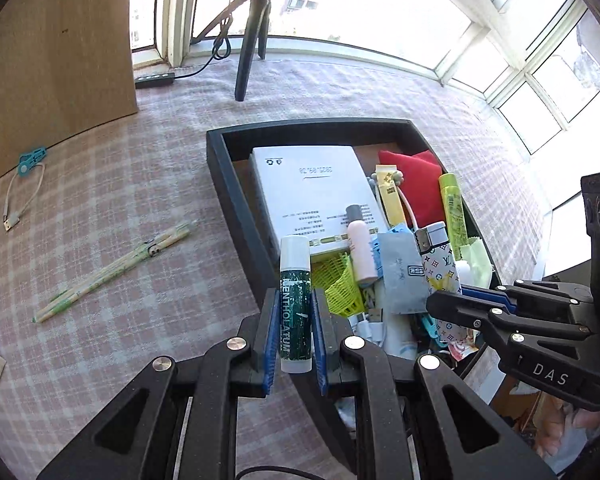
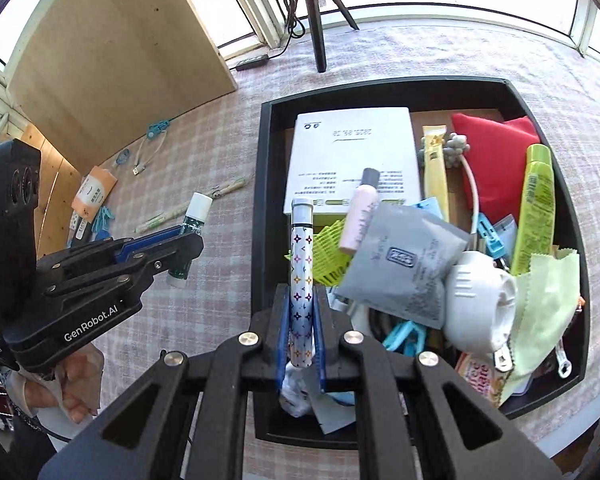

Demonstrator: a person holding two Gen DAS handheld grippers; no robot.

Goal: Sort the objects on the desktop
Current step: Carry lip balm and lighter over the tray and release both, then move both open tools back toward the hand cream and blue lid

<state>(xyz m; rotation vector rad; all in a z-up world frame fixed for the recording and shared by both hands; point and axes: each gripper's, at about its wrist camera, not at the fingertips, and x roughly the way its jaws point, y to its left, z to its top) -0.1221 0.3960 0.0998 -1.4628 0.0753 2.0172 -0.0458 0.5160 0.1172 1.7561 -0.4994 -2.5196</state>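
Note:
My left gripper [image 1: 295, 316] is shut on a green-and-white Mentholatum lip balm stick [image 1: 295, 300], held upright above the black tray's left wall [image 1: 236, 216]. It also shows in the right wrist view [image 2: 190, 232]. My right gripper [image 2: 302, 320] is shut on a white lighter with coloured monogram print [image 2: 302, 276], held above the tray's [image 2: 266, 200] near left part. The lighter also shows in the left wrist view [image 1: 438, 260]. The tray holds a white box [image 2: 352, 160], a pink bottle [image 2: 358, 216], a grey sachet [image 2: 404, 264], a red pouch [image 2: 496, 160] and a yellow-green tube [image 2: 534, 208].
On the checked cloth left of the tray lie wrapped chopsticks [image 1: 112, 268], a short cable [image 1: 20, 200], blue clips [image 1: 32, 158] and an orange packet [image 2: 94, 194]. A wooden board [image 1: 52, 52] stands at the back left. A tripod [image 1: 254, 40] stands by the window.

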